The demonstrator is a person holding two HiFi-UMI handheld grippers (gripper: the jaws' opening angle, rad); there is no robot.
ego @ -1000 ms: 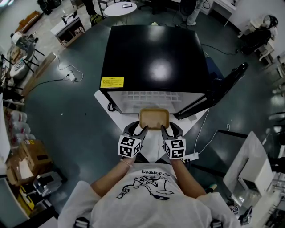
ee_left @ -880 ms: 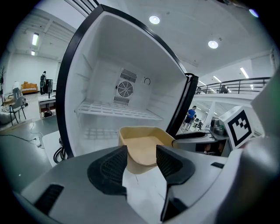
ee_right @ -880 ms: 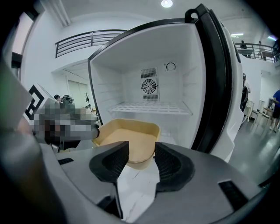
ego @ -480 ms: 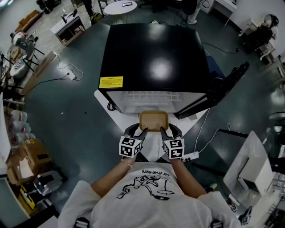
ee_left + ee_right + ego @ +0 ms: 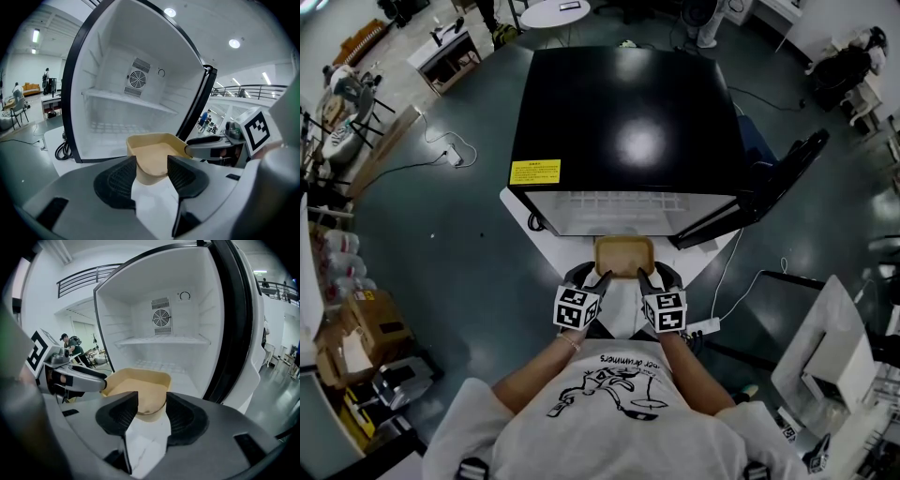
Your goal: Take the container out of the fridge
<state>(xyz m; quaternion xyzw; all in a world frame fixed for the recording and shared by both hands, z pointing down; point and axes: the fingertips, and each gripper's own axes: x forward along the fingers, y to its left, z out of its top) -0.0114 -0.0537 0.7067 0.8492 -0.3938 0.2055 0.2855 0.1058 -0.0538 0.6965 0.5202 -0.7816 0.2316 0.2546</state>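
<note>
Both arms forward, left tongs [image 5: 603,278] and right tongs [image 5: 641,277] (side by side) clamp the container [image 5: 624,253].

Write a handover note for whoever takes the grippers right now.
Left gripper: shut on the container at its near-left corner.
Right gripper: shut on its near-right corner.
The container is tan, looks empty, and is held level just outside the open fridge.
Done: it is out of the fridge.
Left: set it down somewhere; the door stands open.
</note>
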